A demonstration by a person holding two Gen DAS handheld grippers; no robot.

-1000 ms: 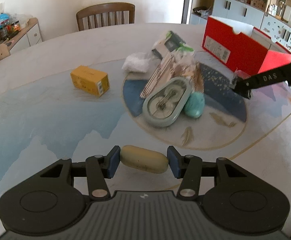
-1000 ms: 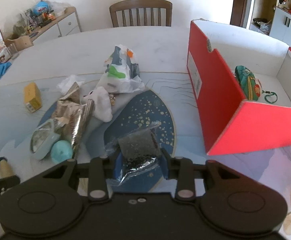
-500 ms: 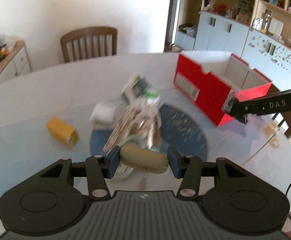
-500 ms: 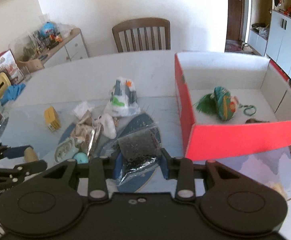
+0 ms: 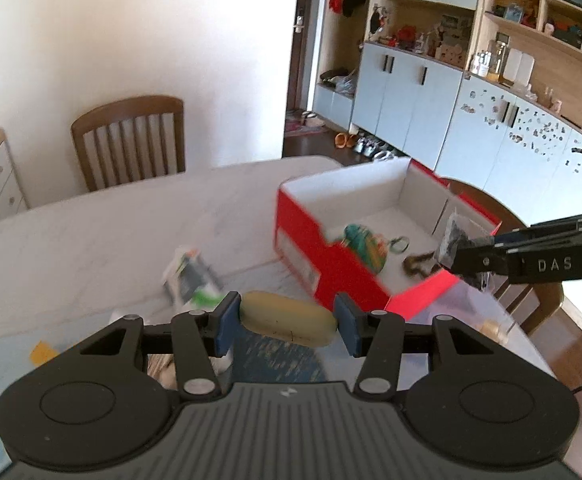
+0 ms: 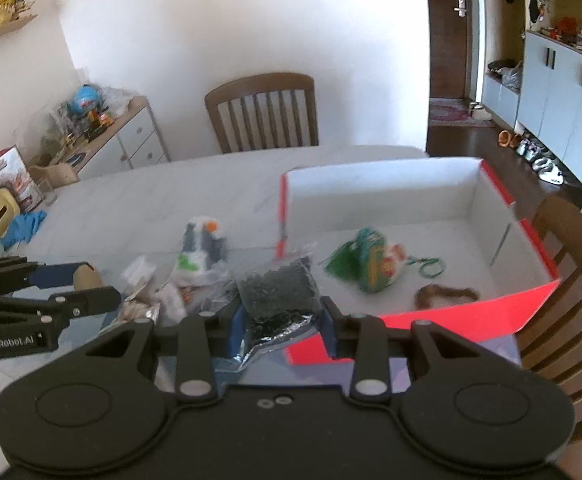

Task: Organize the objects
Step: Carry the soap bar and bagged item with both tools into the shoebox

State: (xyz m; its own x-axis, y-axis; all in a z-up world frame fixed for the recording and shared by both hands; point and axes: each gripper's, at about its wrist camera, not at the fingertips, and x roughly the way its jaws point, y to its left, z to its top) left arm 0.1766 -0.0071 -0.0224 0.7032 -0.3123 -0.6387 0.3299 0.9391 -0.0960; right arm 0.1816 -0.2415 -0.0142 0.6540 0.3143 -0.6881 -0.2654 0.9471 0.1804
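My left gripper (image 5: 287,322) is shut on a beige oval case (image 5: 287,323), held in the air above the table, short of the red box (image 5: 347,268). My right gripper (image 6: 281,320) is shut on a clear bag of dark bits (image 6: 279,294), at the near left corner of the red box (image 6: 487,316). From the left wrist view that bag (image 5: 453,236) hangs over the box's right side. Inside the box lie a green patterned pouch (image 6: 375,260), a green loop (image 6: 431,266) and a brown curled thing (image 6: 447,294).
A pile of packets (image 6: 203,256) and a foil pack (image 6: 143,312) lie on the table left of the box, with a yellow carton (image 5: 43,352) further left. Wooden chairs stand at the far side (image 6: 263,112) and at the right (image 6: 567,280). Cabinets (image 5: 491,128) line the right wall.
Both grippers rose with their loads and swung toward the red box. The pile of items has dropped low in the left view, and the box's inside has come into sight.
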